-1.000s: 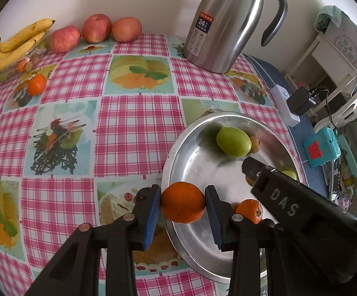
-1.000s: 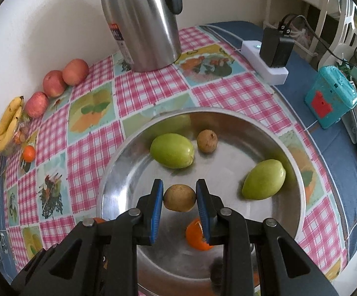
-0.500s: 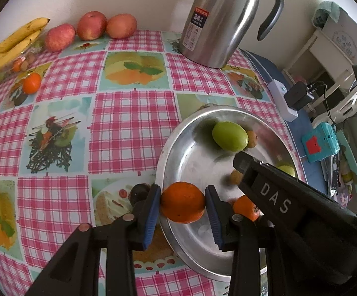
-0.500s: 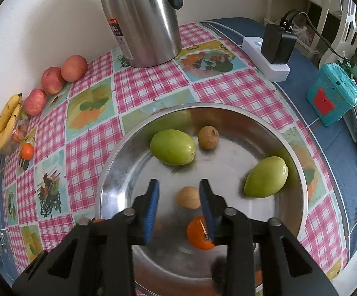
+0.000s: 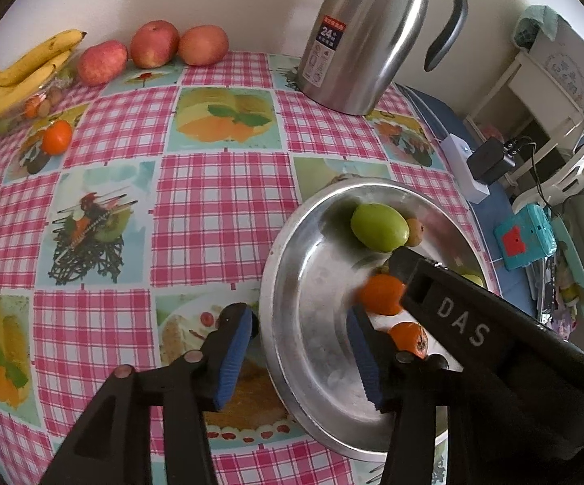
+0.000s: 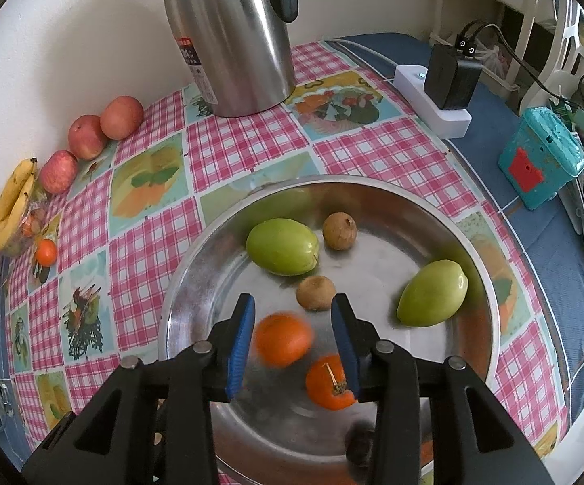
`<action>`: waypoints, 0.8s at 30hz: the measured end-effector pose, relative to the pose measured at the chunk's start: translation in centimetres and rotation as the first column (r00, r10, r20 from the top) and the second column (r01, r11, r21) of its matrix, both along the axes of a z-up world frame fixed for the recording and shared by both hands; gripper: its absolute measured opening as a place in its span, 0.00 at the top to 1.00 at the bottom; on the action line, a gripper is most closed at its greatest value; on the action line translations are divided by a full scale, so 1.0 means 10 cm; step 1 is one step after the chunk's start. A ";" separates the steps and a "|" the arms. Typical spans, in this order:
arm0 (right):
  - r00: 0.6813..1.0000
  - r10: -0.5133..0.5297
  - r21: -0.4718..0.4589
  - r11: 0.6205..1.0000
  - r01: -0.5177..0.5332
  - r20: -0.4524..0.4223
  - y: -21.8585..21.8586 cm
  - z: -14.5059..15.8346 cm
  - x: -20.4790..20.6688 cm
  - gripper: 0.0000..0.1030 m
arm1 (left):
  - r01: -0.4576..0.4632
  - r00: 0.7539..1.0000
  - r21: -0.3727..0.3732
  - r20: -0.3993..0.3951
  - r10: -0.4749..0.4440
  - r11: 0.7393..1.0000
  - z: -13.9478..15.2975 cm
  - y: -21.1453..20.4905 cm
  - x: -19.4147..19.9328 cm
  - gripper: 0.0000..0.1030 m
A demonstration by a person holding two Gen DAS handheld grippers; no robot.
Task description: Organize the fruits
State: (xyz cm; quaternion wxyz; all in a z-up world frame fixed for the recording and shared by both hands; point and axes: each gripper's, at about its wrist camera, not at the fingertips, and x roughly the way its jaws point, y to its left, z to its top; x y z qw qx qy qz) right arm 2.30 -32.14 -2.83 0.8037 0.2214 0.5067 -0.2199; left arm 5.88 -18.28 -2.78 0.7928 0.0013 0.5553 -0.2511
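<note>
- Left gripper (image 5: 300,347) has just been opening, nothing between the jaws; the orange (image 5: 381,294) sits blurry in the metal bowl (image 5: 292,283), about 1 o'clock of it.
- Right gripper (image 6: 294,333) opened too, empty.
- Next loose fruit, the tangerine (image 5: 56,137), lies at 10 o'clock, so I'd say the left's nearer.

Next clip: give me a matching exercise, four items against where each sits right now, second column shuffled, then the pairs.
Items
1. bananas
2. steel thermos jug
3. power adapter
4. green mangoes

Places
A. plugged into the white power strip
B. inside the metal basin
C. far end of the checked tablecloth, upright
D. left of the row of apples

Pairs: 1-D, 2-C, 3-A, 4-B
</note>
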 end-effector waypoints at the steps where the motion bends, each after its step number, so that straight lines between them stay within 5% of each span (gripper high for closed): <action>1: 1.000 -0.002 -0.001 1.000 0.002 0.002 0.00 0.00 0.00 0.60 | -0.005 1.000 0.001 0.001 0.005 1.000 0.00 0.01 0.01 0.45; 13: 1.000 0.001 -0.011 1.000 -0.001 0.010 0.01 0.04 -0.01 0.61 | -0.162 0.987 0.018 -0.013 0.162 0.987 0.02 0.37 0.22 0.37; 24: 0.998 0.056 -0.028 0.998 -0.055 0.006 0.18 0.08 0.08 0.61 | -0.383 0.923 0.006 -0.035 0.383 0.924 0.04 1.00 0.51 0.32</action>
